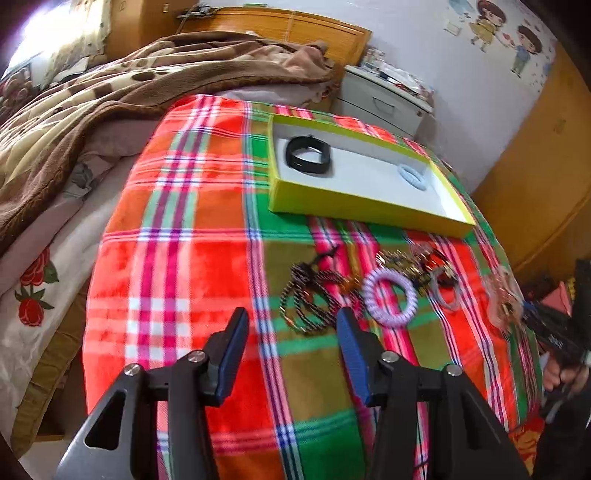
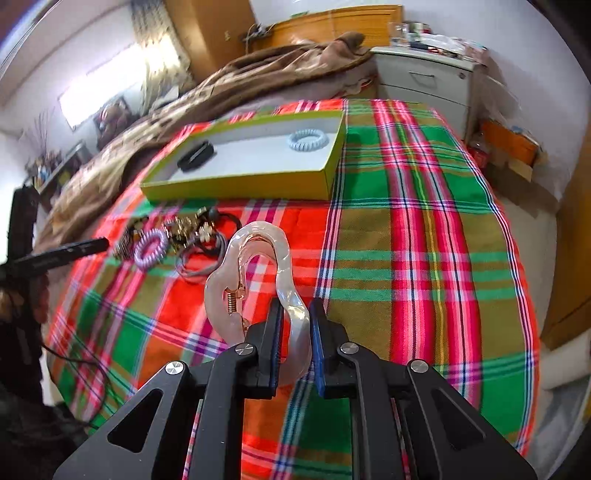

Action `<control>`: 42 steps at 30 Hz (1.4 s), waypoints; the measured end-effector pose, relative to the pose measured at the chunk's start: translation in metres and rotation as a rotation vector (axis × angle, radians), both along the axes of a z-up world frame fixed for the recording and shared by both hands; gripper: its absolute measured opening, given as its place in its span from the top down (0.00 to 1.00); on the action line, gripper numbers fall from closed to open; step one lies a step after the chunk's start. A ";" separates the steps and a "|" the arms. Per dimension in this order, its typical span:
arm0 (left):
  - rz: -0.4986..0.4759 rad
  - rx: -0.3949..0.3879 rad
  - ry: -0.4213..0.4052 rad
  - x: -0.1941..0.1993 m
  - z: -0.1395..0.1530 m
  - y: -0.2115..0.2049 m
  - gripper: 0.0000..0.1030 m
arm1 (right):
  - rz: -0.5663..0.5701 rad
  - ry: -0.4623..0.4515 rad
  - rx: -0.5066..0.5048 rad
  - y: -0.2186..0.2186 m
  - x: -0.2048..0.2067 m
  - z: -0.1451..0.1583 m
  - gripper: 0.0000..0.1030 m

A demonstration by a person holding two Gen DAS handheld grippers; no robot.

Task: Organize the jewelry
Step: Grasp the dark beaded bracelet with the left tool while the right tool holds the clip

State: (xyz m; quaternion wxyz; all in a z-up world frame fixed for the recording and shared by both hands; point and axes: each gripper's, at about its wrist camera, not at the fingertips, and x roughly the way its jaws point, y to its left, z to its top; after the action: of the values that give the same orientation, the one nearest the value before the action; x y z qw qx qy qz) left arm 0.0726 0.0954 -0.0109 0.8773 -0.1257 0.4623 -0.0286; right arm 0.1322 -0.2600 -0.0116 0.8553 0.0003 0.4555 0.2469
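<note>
My right gripper is shut on a pearly pink hair claw, which hangs above the plaid cloth. My left gripper stands open with nothing between its fingers, just above dark striped hair ties. Beside these lie a purple coil tie, grey ties and a tangle of gold and dark pieces. Farther back sits a yellow-green tray holding a black band and a light blue coil tie.
A brown blanket is heaped on the bed to the left of the cloth. A white drawer cabinet and a wooden headboard stand behind. The cloth right of the tray bears no items.
</note>
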 end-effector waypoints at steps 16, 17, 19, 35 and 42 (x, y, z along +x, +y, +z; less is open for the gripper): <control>-0.070 0.180 0.053 0.031 -0.013 -0.022 0.57 | -0.048 -0.016 0.117 0.002 0.001 0.009 0.86; -0.081 0.216 0.057 0.034 -0.013 -0.027 0.57 | -0.048 -0.018 0.118 0.002 0.001 0.008 0.86; -0.108 0.268 0.048 0.038 -0.014 -0.034 0.57 | -0.048 -0.018 0.126 0.003 0.001 0.009 0.86; -0.181 0.244 0.010 0.058 -0.014 -0.051 0.80 | -0.064 -0.013 0.158 0.002 0.007 0.005 0.86; -0.152 0.207 -0.001 0.057 -0.014 -0.051 0.89 | -0.068 -0.020 0.160 0.005 0.007 0.004 0.86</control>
State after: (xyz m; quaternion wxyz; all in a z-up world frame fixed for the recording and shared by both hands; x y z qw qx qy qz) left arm 0.1298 0.0441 -0.0245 0.8812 0.0008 0.4704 -0.0473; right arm 0.1391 -0.2551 -0.0078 0.8650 0.0818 0.4253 0.2534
